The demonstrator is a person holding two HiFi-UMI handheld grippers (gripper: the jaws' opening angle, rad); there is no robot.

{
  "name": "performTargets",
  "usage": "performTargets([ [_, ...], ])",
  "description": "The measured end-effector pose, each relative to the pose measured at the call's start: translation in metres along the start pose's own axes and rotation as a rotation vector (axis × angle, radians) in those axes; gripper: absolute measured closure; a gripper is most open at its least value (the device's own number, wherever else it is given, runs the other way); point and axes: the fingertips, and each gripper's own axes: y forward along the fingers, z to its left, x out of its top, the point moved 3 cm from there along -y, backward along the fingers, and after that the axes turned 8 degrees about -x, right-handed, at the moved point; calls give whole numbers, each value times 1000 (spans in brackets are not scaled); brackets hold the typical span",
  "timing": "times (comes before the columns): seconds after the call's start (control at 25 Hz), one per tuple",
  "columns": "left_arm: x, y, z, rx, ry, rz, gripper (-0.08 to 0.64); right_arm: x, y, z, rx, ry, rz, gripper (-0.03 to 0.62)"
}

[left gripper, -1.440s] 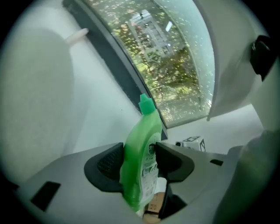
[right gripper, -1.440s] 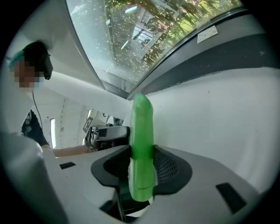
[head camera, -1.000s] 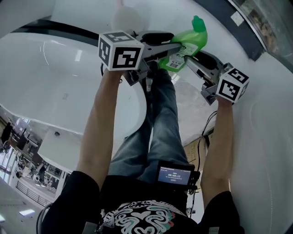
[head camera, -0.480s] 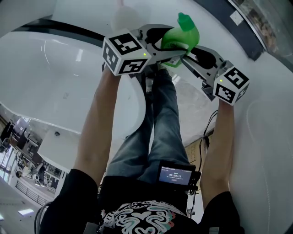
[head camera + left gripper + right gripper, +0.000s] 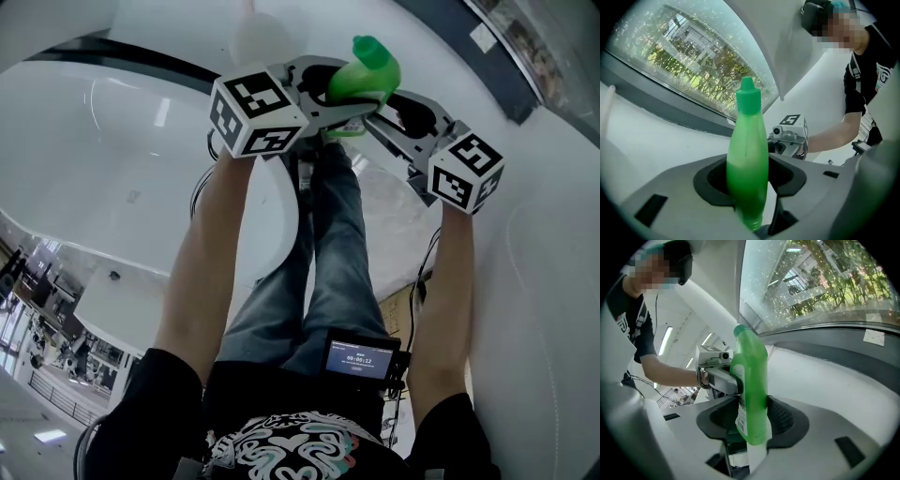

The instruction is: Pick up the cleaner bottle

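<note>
1. Between the jaws of the left gripper [image 5: 751,180] stands the cleaner bottle [image 5: 747,150]. It is upright, with its lower body sunk into the dark hollow between the two grey jaws. These jaws have just been closing with the bottle between them, and they now sit fairly wide, pressed against its flanks.
2. Facing it from the opposite side, the right gripper [image 5: 752,423] has the same bottle. Its jaws are at a middling width and clamped on the lower body, where a white label [image 5: 742,416] with fine print faces its left jaw.
3. The bottle is translucent green, and a green cap [image 5: 748,96] is seated on its neck. In the left gripper view the plastic looks paler above and deeper green lower down. That may be a liquid level, though the curved lens makes it hard to be sure.
4. Seen from the head view, the bottle is carried in the air by both grippers at once, near the top centre of the picture, with its cap pointing toward the top edge.
5. The left marker cube [image 5: 255,111] sits just left of the bottle. The right marker cube [image 5: 466,171] is lower and to the right. A bare forearm [image 5: 211,253] runs back from each.
6. Beneath the grippers are the person's jeans [image 5: 323,253], and a small lit screen [image 5: 361,357] hangs at the waist. A glossy white curved surface [image 5: 103,159] spreads out to the left.
7. Behind the bottle, both gripper views show a glass wall [image 5: 825,282] with greenery beyond it.
</note>
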Motion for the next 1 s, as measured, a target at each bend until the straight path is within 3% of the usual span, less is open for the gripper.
performTargets([
  [0.2,2,-14,5,42,-29,-42,359,0,-19,-13,-204,57,-106,424],
  [0.28,2,-16,5,51,-35,-55,360,2,-29,-19,-254,101,-164,444],
  [0.4,3,-18,-3,65,-37,-68,362,10,-37,-17,-311,79,-193,489],
  [0.52,0,-22,-5,72,-63,-84,365,15,-37,-12,-330,65,-196,500],
  [0.72,-5,-24,2,57,-172,-125,365,19,-40,-7,-337,77,-217,509],
  [1.0,7,-30,-12,-46,-352,-358,367,23,-72,-12,-380,127,-294,512],
])
